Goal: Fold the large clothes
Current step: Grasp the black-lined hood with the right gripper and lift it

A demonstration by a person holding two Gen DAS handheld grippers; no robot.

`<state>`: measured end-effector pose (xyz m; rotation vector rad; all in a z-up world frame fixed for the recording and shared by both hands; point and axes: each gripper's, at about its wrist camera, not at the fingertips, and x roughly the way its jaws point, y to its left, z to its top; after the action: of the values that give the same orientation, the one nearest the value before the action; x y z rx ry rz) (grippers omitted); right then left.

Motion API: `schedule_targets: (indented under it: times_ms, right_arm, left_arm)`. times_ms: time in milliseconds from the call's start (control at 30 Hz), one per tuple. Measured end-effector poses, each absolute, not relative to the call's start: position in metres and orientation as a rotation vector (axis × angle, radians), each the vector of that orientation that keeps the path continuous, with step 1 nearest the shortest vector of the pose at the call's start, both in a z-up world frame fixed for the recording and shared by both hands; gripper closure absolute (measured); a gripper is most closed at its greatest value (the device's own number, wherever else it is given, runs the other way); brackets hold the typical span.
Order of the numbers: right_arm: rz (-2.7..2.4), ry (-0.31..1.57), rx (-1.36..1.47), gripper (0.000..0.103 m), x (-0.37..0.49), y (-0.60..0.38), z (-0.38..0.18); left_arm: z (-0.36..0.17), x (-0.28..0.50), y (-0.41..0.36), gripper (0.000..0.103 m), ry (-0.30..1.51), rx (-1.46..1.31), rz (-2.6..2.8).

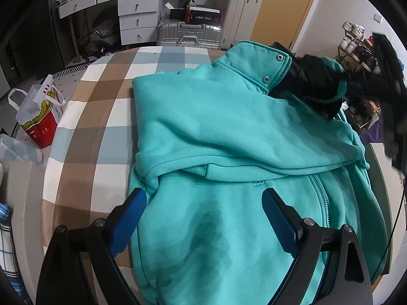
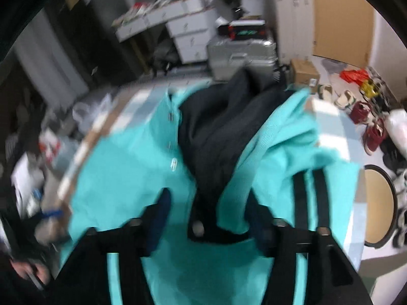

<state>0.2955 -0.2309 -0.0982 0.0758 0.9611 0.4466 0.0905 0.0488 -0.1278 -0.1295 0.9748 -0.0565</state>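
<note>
A teal zip jacket (image 1: pixel 229 132) with a dark lining (image 1: pixel 313 78) lies on a checked bedsheet (image 1: pixel 101 117), its upper part folded down across the body. My left gripper (image 1: pixel 206 200) hovers open over the lower front; its blue pads (image 1: pixel 134 211) straddle the cloth without pinching it. In the blurred right wrist view, my right gripper (image 2: pixel 208 211) is at the collar with its jaws apart. Dark lining (image 2: pixel 211 137) and a teal fold (image 2: pixel 234 203) lie between them, and the fold drapes over the right finger.
The bed's far edge faces a silver suitcase (image 1: pixel 188 33), white drawers (image 1: pixel 137 17) and a tall white case (image 1: pixel 241 7). A red and white paper bag (image 1: pixel 40 117) stands left of the bed. Shoes (image 2: pixel 368 127) and a round stool (image 2: pixel 379 206) are on the right.
</note>
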Motion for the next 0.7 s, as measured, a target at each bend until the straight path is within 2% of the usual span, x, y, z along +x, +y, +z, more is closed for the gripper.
schedule_targets:
  times_ms: [100, 300, 433, 467, 500, 567, 633, 700]
  right_arm:
    - [0.387, 0.98, 0.176, 0.032, 0.328, -0.241, -0.093]
    - [0.195, 0.978, 0.26, 0.031, 0.399, -0.268, -0.09]
    - [0.077, 1.137, 0.182, 0.033, 0.462, -0.254, -0.121]
    - [0.039, 1.159, 0.143, 0.043, 0.466, -0.255, -0.126]
    - [-0.029, 1.191, 0.088, 0.063, 0.476, -0.251, -0.133]
    - [-0.072, 1.221, 0.048, 0.089, 0.48, -0.246, -0.137]
    - [-0.067, 1.156, -0.047, 0.095, 0.472, -0.232, -0.124]
    - [-0.04, 1.001, -0.29, 0.096, 0.453, -0.203, -0.101]
  left_arm:
    - [-0.129, 0.091, 0.049, 0.013, 0.98, -0.118, -0.06]
    - [-0.134, 0.093, 0.048, 0.013, 1.003, -0.108, -0.072]
    - [-0.133, 0.093, 0.043, 0.013, 0.996, -0.081, -0.068]
    - [-0.134, 0.093, 0.042, 0.013, 0.998, -0.073, -0.067]
    - [-0.135, 0.093, 0.041, 0.013, 1.0, -0.064, -0.072]
    - [-0.136, 0.094, 0.039, 0.013, 0.999, -0.049, -0.069]
    - [-0.136, 0.096, 0.039, 0.013, 0.998, -0.043, -0.062]
    - [-0.134, 0.096, 0.04, 0.013, 0.987, -0.051, -0.056]
